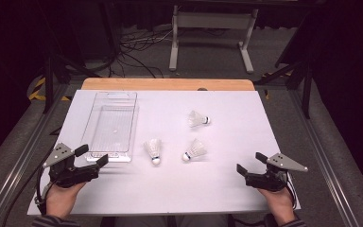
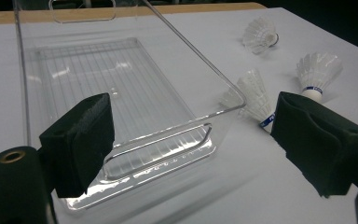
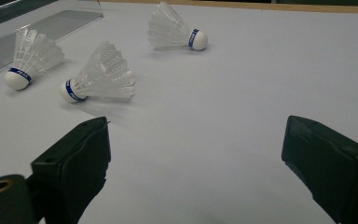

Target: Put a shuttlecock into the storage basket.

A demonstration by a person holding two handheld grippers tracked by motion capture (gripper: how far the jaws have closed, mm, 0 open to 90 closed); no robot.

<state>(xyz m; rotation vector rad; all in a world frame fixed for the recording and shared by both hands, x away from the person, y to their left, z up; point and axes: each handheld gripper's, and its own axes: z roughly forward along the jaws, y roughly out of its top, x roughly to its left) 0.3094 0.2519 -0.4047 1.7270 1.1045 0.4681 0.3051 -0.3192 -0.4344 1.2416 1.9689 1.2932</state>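
Observation:
Three white shuttlecocks lie on the white table (image 1: 227, 184): one (image 1: 153, 150) beside the clear plastic tray (image 1: 110, 126), one (image 1: 195, 150) at mid-table, one (image 1: 198, 118) farther back. My left gripper (image 1: 92, 156) stands open at the tray's near end, nothing between its jaws; its own view looks into the empty tray (image 2: 121, 88) with a shuttlecock (image 2: 255, 96) to the right. My right gripper (image 1: 250, 163) is open near the front right, empty. Its view has the shuttlecocks (image 3: 101, 74) (image 3: 31, 59) (image 3: 175, 31) ahead of it.
The tray is long, transparent and empty, its far end near the wooden strip (image 1: 168, 84) at the table's back edge. Bare table surface lies between the two grippers. Beyond the table are floor cables (image 1: 132, 52) and a white stand (image 1: 211, 33).

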